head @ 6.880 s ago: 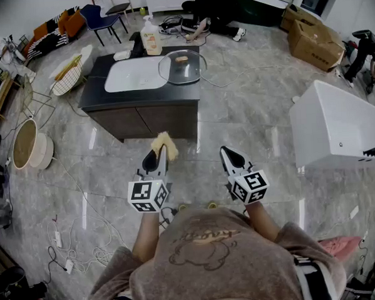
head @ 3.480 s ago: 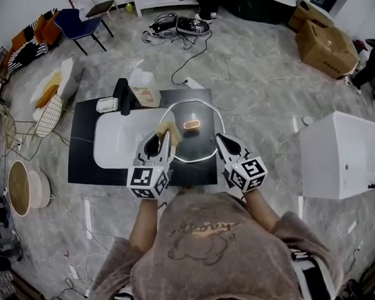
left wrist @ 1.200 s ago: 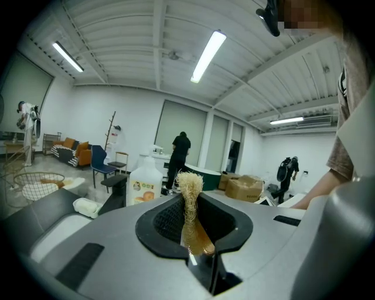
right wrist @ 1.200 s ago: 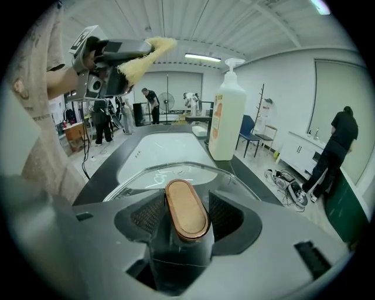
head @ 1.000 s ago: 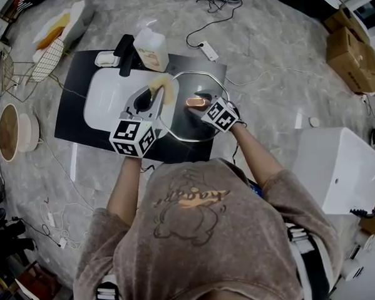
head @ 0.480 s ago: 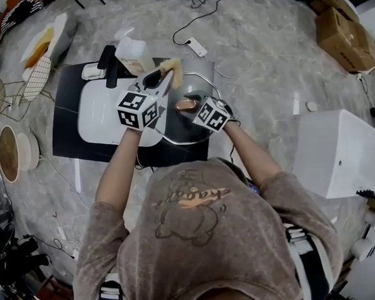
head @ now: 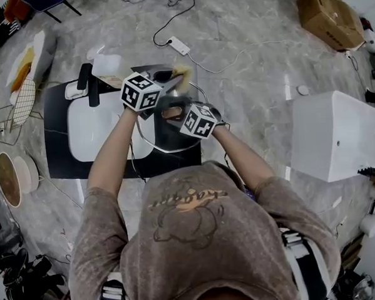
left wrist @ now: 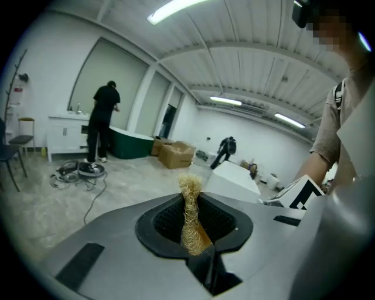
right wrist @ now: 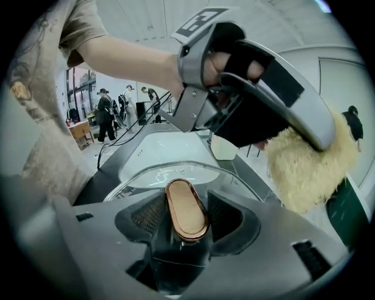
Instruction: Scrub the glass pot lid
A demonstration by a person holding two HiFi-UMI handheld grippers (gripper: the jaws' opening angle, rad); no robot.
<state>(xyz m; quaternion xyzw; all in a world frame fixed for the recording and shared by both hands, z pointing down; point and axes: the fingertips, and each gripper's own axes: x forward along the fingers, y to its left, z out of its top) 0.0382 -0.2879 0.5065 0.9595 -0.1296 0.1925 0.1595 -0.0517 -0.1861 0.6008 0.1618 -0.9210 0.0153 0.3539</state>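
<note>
The round glass pot lid (head: 150,140) sits over the right part of the black counter (head: 56,153), its rim overlapping the white sink (head: 102,129). My right gripper (head: 175,113) is shut on the lid's copper-coloured knob (right wrist: 186,217), with the clear glass (right wrist: 176,173) spreading out beyond it. My left gripper (head: 178,76) is shut on a yellow fibrous scrubber (left wrist: 190,214) and reaches across from the left, above the lid's far side. In the right gripper view the scrubber (right wrist: 310,170) hangs just above and to the right of the lid. I cannot tell whether it touches the glass.
A black tap (head: 90,88) and a soap bottle (head: 111,67) stand at the back of the sink. A white box (head: 334,132) stands on the floor to the right. A power strip (head: 177,46) with cables lies behind the counter. People stand far off in the room.
My left gripper has swung rightward and down with the scrubber, from beside the sink to over the lid's far edge. The right gripper has stayed on the knob.
</note>
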